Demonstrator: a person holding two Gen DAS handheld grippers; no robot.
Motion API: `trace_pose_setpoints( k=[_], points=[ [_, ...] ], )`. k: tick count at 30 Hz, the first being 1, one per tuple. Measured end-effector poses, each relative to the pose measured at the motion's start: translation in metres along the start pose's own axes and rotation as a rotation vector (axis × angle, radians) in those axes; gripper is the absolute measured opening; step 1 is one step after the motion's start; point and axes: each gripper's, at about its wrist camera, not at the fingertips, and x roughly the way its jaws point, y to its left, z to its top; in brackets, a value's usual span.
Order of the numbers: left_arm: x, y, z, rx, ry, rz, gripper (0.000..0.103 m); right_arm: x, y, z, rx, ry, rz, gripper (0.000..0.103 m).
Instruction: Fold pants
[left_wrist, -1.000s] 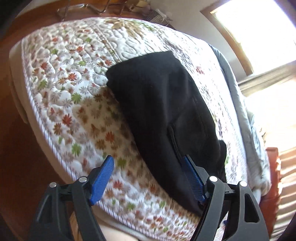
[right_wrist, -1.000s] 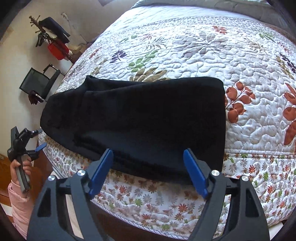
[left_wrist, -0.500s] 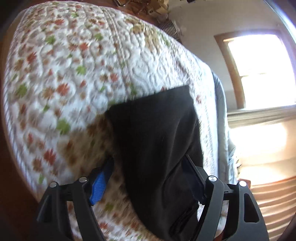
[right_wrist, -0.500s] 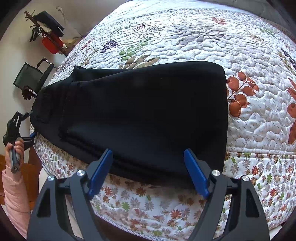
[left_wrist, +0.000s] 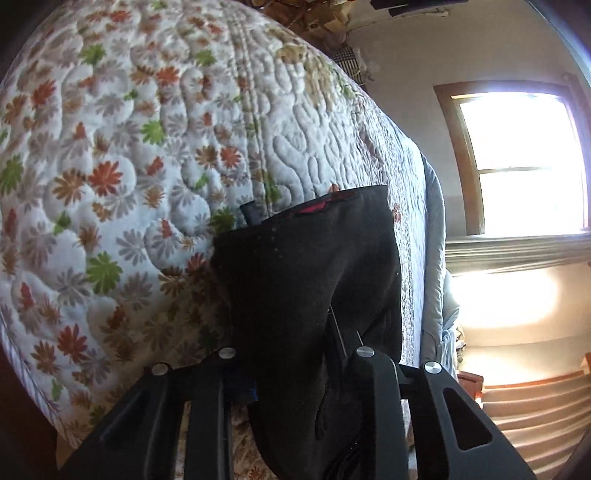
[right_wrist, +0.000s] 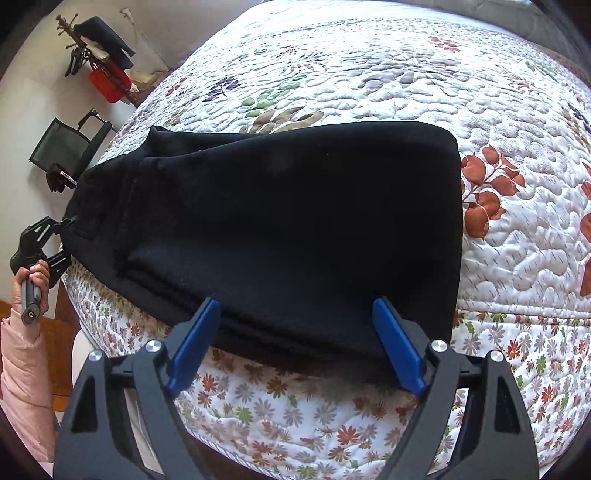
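Your left gripper (left_wrist: 295, 384) is pinching the end of the black pants (right_wrist: 288, 225), its jaws having just been closing with the cloth bunched between them at the quilt's edge. Your right gripper (right_wrist: 295, 343) is hovering with its jaws spread wide, opening a little further, its blue fingers (right_wrist: 397, 349) straddling the near folded edge of the pants without gripping. The pants are lying folded lengthwise on the flowered quilt (right_wrist: 369, 74), near its front edge.

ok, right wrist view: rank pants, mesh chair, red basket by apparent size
1. Black pants, by far the largest in frame.
2. Mesh chair.
3. Red basket, only slightly smaller looking.
Chair and basket sit far back near the wall, so their apparent order may not reflect true size.
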Motion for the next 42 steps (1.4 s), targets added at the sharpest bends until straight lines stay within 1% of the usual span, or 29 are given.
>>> trace_pose_setpoints(
  k=[1,3,5,9,13,17,19,22,25,27,29,32,38,42],
  points=[
    [-0.002,-0.003,-0.002,0.01,-0.006,0.0,0.024,-0.001,-0.001,0.0,0.003,-0.003,0.005,0.084],
    [-0.01,-0.016,-0.008,0.059,-0.027,-0.029,0.015,-0.003,-0.002,-0.001,0.01,-0.007,0.015,0.084],
    [-0.02,-0.034,-0.018,0.12,-0.052,-0.055,0.013,-0.005,-0.005,-0.001,0.02,-0.012,0.025,0.084],
    [-0.033,-0.071,-0.039,0.244,-0.086,-0.104,0.011,-0.009,-0.007,-0.001,0.036,-0.02,0.037,0.084],
    [-0.041,-0.111,-0.07,0.393,-0.104,-0.152,0.011,-0.011,-0.01,-0.002,0.043,-0.026,0.04,0.084],
    [-0.042,-0.151,-0.106,0.566,-0.092,-0.176,0.011,-0.013,-0.013,-0.003,0.057,-0.034,0.049,0.084],
    [-0.037,-0.168,-0.13,0.652,-0.06,-0.187,0.011,-0.014,-0.014,-0.003,0.061,-0.036,0.054,0.084],
    [-0.026,-0.182,-0.162,0.746,-0.011,-0.189,0.011,-0.014,-0.015,-0.004,0.067,-0.041,0.061,0.084],
    [-0.013,-0.193,-0.191,0.817,0.039,-0.182,0.011,-0.015,-0.016,-0.004,0.069,-0.043,0.067,0.084],
    [-0.001,-0.199,-0.21,0.877,0.067,-0.163,0.011,-0.016,-0.018,-0.005,0.07,-0.044,0.071,0.084],
    [0.005,-0.196,-0.226,0.922,0.094,-0.146,0.011,-0.016,-0.021,-0.005,0.073,-0.046,0.075,0.084],
    [0.015,-0.188,-0.246,0.96,0.143,-0.121,0.011,-0.017,-0.023,-0.006,0.077,-0.048,0.08,0.084],
    [0.036,-0.181,-0.276,1.034,0.204,-0.068,0.011,-0.017,-0.023,-0.006,0.08,-0.049,0.081,0.084],
    [0.057,-0.172,-0.298,1.102,0.264,0.001,0.012,-0.016,-0.023,-0.006,0.078,-0.047,0.076,0.085]
  ],
)
